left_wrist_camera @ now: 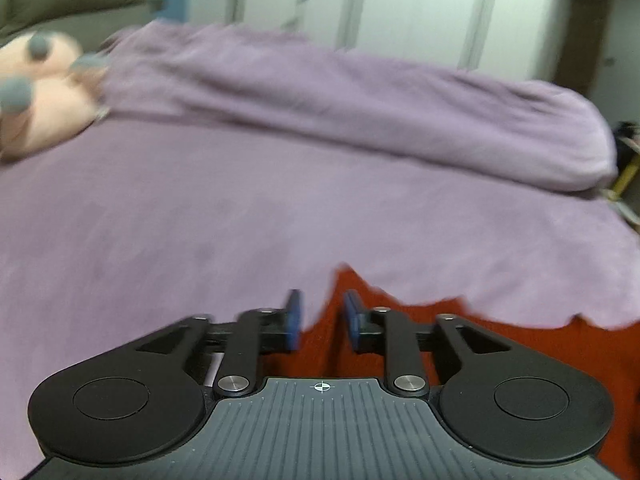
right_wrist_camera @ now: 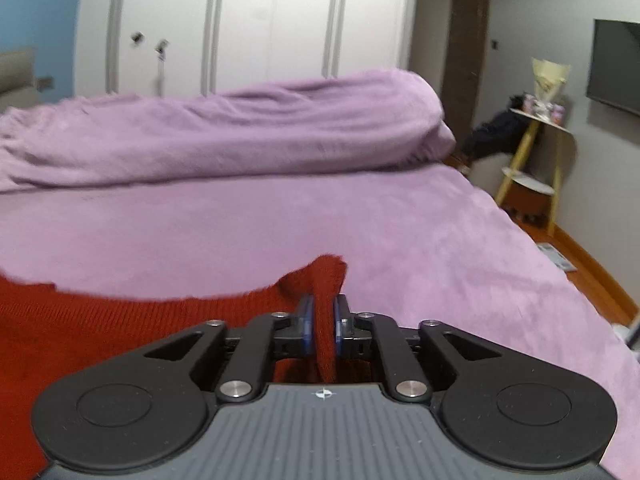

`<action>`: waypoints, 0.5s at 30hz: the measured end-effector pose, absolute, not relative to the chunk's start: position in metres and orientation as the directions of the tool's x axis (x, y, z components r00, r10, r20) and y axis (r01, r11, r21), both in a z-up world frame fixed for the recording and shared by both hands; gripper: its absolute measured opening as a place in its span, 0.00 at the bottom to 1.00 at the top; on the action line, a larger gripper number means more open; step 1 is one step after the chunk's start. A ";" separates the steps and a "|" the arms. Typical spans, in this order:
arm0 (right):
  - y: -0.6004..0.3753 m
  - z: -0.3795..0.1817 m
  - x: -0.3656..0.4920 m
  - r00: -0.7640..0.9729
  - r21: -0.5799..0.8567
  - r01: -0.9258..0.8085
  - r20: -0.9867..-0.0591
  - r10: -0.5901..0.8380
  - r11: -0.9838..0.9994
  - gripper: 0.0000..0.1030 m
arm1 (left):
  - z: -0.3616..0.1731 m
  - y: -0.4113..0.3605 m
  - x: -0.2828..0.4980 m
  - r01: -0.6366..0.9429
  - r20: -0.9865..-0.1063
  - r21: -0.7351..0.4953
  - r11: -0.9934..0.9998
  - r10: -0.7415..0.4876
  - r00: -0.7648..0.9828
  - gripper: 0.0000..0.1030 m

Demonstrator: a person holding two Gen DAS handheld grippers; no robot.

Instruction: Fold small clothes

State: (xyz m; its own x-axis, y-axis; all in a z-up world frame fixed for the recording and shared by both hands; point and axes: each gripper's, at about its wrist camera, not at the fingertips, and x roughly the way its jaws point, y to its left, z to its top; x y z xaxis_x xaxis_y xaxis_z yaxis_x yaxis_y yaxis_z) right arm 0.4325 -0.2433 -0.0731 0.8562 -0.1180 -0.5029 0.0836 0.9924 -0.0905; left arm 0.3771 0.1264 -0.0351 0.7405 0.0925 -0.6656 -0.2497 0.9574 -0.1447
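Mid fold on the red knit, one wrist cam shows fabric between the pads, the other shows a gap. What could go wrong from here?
1. Left gripper stands open, red garment not pinched: that side may drop.
2. Right gripper holds only a narrow bunched fold: it may slip out.
3. One-sided pull could skew the fold on the soft purple bedcover.

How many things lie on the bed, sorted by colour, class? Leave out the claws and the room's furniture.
Red: 1, the knitted garment
Purple: 1, the rolled-up blanket
Peach with grey tips: 1, the plush toy
Total: 3, all on the purple bedsheet
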 end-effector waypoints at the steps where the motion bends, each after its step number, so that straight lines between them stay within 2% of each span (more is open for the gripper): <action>1: -0.243 -0.074 0.426 0.865 -0.056 0.091 -0.491 -0.107 0.994 0.15 | -0.039 0.127 0.370 -0.241 -0.666 -0.183 0.953 0.060 0.744 0.34; 3: -0.238 -0.074 0.409 0.876 0.065 0.034 -0.483 0.002 0.997 0.16 | -0.042 0.126 0.354 -0.201 -0.638 -0.253 0.946 -0.007 0.770 0.48; 5: -0.217 -0.077 0.399 0.857 0.206 -0.104 -0.478 0.193 0.973 0.20 | -0.045 0.115 0.344 -0.146 -0.593 -0.314 0.938 -0.074 0.802 0.57; 7: -0.185 -0.084 0.397 0.801 0.288 -0.233 -0.485 0.351 0.929 0.34 | -0.050 0.098 0.343 -0.118 -0.569 -0.362 0.925 -0.119 0.814 0.66; 8: -0.166 -0.089 0.398 0.769 0.309 -0.283 -0.493 0.408 0.908 0.34 | -0.056 0.088 0.349 -0.115 -0.576 -0.368 0.923 -0.129 0.807 0.72; 10: -0.136 -0.099 0.401 0.744 0.285 -0.327 -0.511 0.431 0.901 0.34 | -0.067 0.072 0.358 -0.130 -0.592 -0.329 0.935 -0.097 0.800 0.72; 11: -0.130 -0.102 0.405 0.744 0.252 -0.329 -0.524 0.414 0.910 0.33 | -0.073 0.064 0.362 -0.135 -0.604 -0.270 0.953 -0.058 0.795 0.72; 13: -0.132 -0.109 0.410 0.775 0.151 -0.314 -0.529 0.345 0.937 0.33 | -0.083 0.058 0.369 -0.130 -0.627 -0.146 0.981 0.010 0.779 0.72; 15: -0.160 -0.116 0.416 0.797 0.112 -0.262 -0.534 0.280 0.959 0.33 | -0.092 0.070 0.371 -0.131 -0.626 -0.096 0.987 0.042 0.779 0.73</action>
State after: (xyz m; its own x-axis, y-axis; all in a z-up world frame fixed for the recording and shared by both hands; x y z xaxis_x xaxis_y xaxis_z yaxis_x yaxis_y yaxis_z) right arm 0.4156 -0.1598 -0.1159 0.7974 0.2805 -0.5344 -0.2618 0.9585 0.1125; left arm 0.3711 0.0701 -0.0921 0.7785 0.0422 -0.6262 -0.1309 0.9867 -0.0962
